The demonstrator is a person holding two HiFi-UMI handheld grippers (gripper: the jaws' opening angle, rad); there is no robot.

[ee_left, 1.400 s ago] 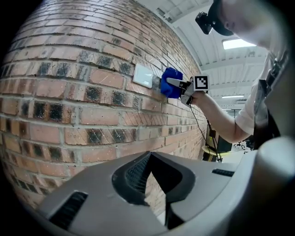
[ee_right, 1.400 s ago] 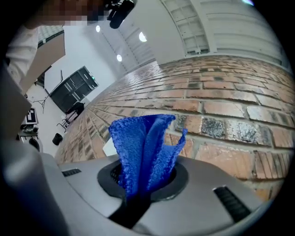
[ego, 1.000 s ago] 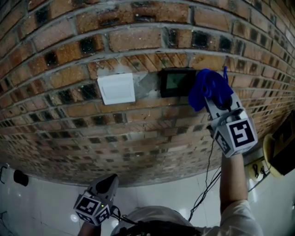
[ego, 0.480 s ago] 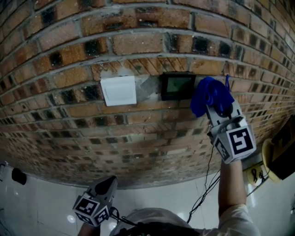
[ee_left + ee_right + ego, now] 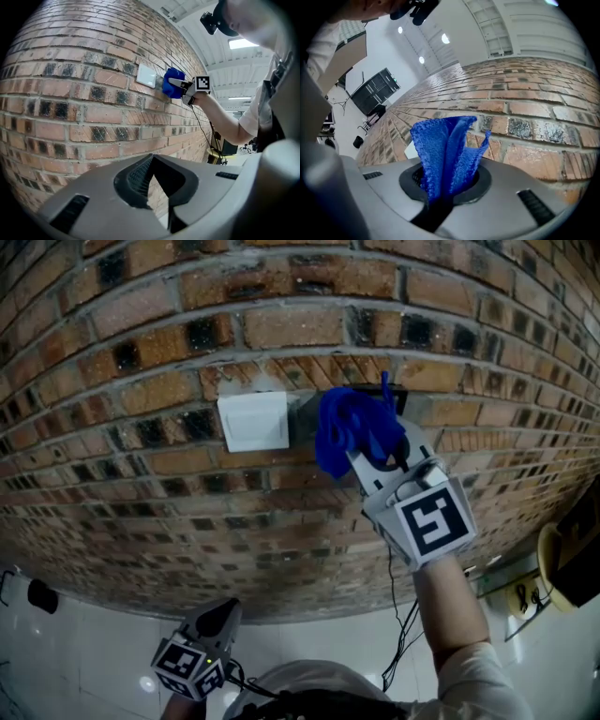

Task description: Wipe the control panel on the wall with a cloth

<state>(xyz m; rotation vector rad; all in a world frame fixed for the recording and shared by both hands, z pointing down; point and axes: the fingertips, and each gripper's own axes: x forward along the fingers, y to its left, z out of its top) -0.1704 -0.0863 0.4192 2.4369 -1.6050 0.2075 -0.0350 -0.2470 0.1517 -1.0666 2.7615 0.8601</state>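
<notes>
The dark control panel [image 5: 396, 396] is set in the brick wall, and only its top right corner shows. A bunched blue cloth [image 5: 351, 430] covers the remainder of it. My right gripper [image 5: 364, 444] is shut on that cloth and holds it up against the wall. In the right gripper view the cloth [image 5: 445, 149] stands up out of the shut jaws. The left gripper view catches the cloth [image 5: 173, 88] from the side, at the wall. My left gripper [image 5: 221, 611] hangs low by the person's body, away from the wall, shut and holding nothing.
A white switch plate [image 5: 253, 421] sits on the wall just left of the panel. A black cable [image 5: 403, 629] hangs below the right arm. A yellow round object [image 5: 561, 563] is at the far right. A small black item [image 5: 42, 599] lies on the white floor, left.
My right gripper has carried the blue cloth leftwards, from beside the panel's right edge onto the panel, which is now mostly covered. The left gripper has stayed put.
</notes>
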